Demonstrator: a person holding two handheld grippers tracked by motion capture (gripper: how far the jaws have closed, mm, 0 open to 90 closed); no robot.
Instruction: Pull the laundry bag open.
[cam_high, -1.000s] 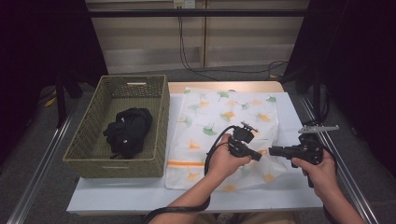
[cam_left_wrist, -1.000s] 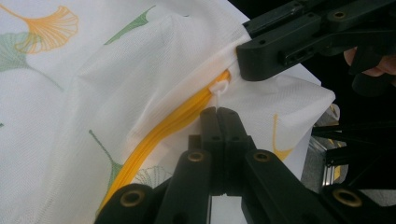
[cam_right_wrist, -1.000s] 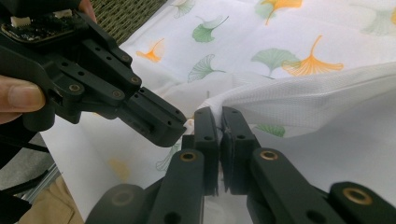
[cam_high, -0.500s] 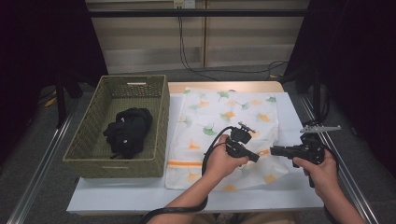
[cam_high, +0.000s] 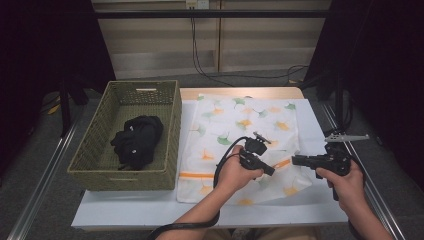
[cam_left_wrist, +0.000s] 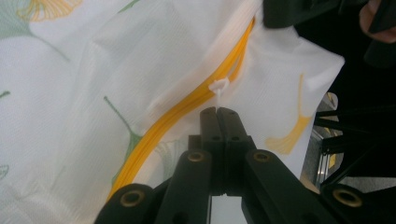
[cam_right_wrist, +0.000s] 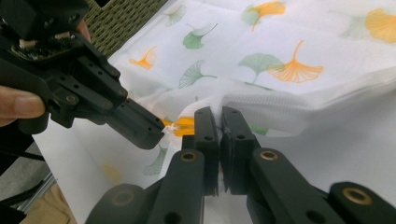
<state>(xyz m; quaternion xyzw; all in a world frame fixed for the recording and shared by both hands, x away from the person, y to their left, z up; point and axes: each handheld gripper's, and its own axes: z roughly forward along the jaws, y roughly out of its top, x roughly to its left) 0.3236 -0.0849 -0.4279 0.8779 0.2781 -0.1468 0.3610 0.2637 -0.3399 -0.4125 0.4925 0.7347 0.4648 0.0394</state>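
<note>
Both grippers sat low and right of centre in the high view, over a ginkgo-print cloth bag (cam_high: 240, 125) lying on the table (cam_high: 125, 207). Our left gripper (cam_high: 269, 170) was fully closed; in the left gripper view its jaws met tip to tip on the thin white zip pull (cam_left_wrist: 218, 89), which stood just above the tips at the middle of the frame. An orange zip (cam_left_wrist: 187, 107) ran from the lower left up to the top centre of that view. Our right gripper (cam_high: 296, 160) pointed left toward the other one, its tip close to it. In the right gripper view its jaws were pressed together on a fold of the white fabric at the centre of the frame, with the left gripper's jaws coming in from the upper left and ending just beside them at the orange zip (cam_right_wrist: 184, 125). The bag covered the middle of the table, its near right corner lifted slightly under the two grippers. At the left of the high view stood a woven basket (cam_high: 172, 145), touching the bag's left edge, with a black bundle (cam_high: 136, 140) inside it.
</note>
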